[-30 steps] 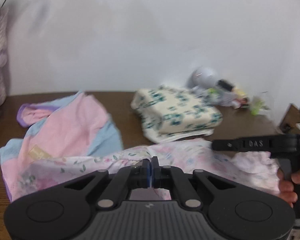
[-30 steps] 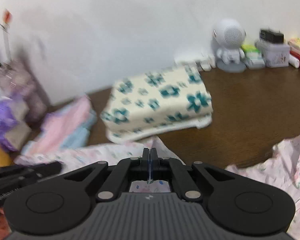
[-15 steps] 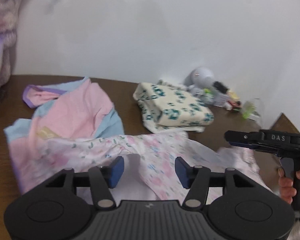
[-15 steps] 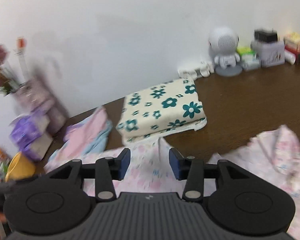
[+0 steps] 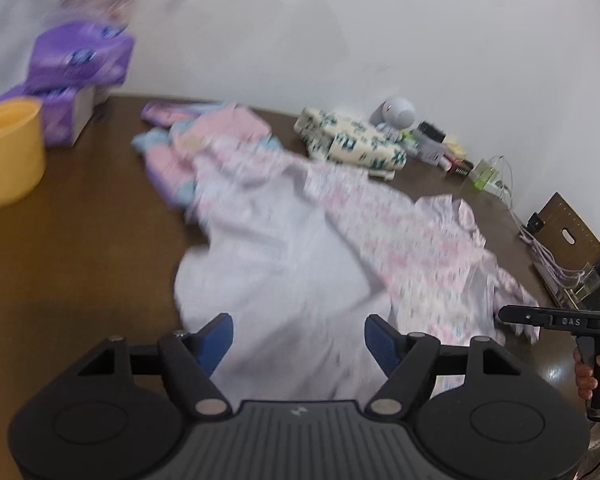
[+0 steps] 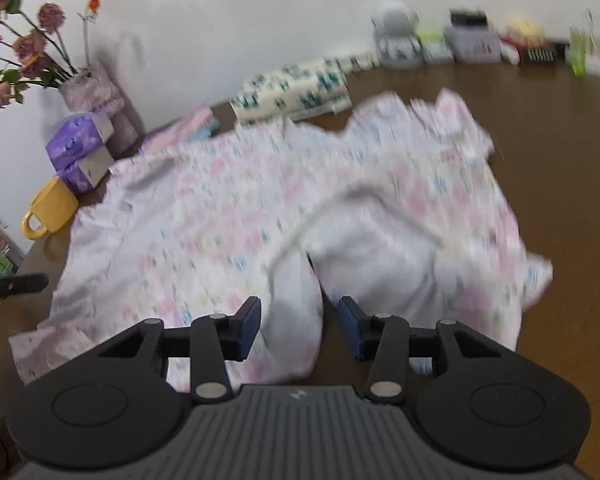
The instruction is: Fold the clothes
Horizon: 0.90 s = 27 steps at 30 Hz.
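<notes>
Surface: brown wood surface against a white wall.
Left tongs: apart and empty; a second ago clamped on cloth.
Right tongs: likewise let go, apart.
Floral garment: dropped, spread at 12 o'clock, ready for creasing.
Folded floral stack: beyond, 12 o'clock.

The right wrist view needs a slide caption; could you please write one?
Open right claw above a floral garment spread on the brown table.
</notes>
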Tool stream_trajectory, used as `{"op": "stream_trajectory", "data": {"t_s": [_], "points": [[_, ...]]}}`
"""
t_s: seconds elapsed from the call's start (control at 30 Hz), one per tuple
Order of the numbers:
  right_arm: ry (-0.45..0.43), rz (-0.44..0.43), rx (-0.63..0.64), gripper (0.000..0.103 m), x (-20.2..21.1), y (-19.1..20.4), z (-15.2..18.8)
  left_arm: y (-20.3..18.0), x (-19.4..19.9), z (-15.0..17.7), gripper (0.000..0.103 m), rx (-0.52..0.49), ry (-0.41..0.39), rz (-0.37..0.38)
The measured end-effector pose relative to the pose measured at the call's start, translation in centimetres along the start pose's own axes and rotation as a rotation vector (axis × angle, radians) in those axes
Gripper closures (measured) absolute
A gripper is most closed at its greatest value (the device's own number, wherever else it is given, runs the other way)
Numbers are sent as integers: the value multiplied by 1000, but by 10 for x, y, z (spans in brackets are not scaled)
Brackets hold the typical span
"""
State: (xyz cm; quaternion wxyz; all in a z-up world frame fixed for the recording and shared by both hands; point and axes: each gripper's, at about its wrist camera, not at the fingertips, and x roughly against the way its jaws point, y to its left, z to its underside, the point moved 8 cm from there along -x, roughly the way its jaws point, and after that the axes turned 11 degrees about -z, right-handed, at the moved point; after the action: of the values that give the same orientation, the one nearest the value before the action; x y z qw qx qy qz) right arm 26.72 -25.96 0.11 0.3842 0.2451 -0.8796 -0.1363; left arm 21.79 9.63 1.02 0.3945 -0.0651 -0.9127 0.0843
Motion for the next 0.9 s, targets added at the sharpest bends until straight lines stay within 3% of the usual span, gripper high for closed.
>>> {"op": "stream_trajectory", "data": {"t_s": [0.13, 0.23, 0.3, 0.37, 0.43, 0.57, 0.67, 0.8, 0.9], "points": [[21, -10, -29, 69, -5, -7, 15, 6, 1, 22, 31, 37, 15, -39], [40, -21, -52, 103, -7, -11, 26, 6, -1, 32, 35, 49, 12, -60], [74, -60, -78, 103, 6, -7, 26, 4, -3, 35, 45, 42, 6, -74], [108, -99, -104, 103, 20, -4, 25, 2, -5, 36, 64, 13, 2, -114], [141, -135, -133, 103, 33, -1, 25, 1, -5, 36, 70, -15, 4, -143], [242, -106, -207, 103, 34, -12, 48, -1, -4, 37, 70, -52, 16, -167], [246, -126, -243, 103, 38, -15, 54, -3, -2, 39, 70, -77, 25, -186], [231, -101, -204, 99, 42, -15, 58, -13, 20, 40, 64, -47, -7, -101], [166, -79, -107, 95, 58, -5, 54, -33, 48, 46, 52, -112, -61, -31]]}}
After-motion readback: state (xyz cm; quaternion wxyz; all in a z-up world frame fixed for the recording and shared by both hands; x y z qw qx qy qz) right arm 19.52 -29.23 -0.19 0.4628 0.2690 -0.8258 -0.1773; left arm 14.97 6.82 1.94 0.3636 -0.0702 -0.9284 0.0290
